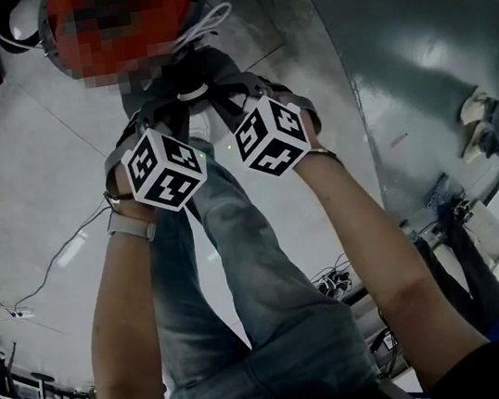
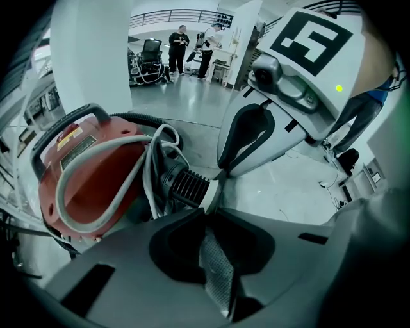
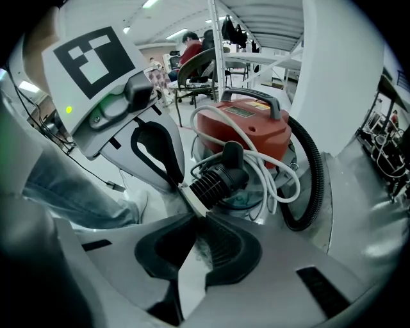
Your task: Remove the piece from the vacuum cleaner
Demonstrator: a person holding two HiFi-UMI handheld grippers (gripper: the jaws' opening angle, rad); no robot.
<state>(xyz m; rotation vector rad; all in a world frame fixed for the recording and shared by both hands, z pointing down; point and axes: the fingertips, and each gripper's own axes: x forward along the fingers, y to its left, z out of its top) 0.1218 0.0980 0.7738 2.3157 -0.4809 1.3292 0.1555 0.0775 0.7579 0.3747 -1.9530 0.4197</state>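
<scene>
Left gripper view has the pale piece [image 2: 213,196] clenched at the very tips of the left tool [image 2: 210,218]. Its far end is seemingly not yet out of the black ribbed cuff [image 2: 188,186] just ahead. The right tool [image 3: 195,221] clamps the same piece from the opposite side. Beyond the cuff, the red vacuum cleaner [image 2: 83,186] stands on the floor [image 2: 282,186]. Both grips look made; pulling the piece free appears left to do.

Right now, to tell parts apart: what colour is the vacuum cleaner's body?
Red body, clearest in right gripper view.
</scene>
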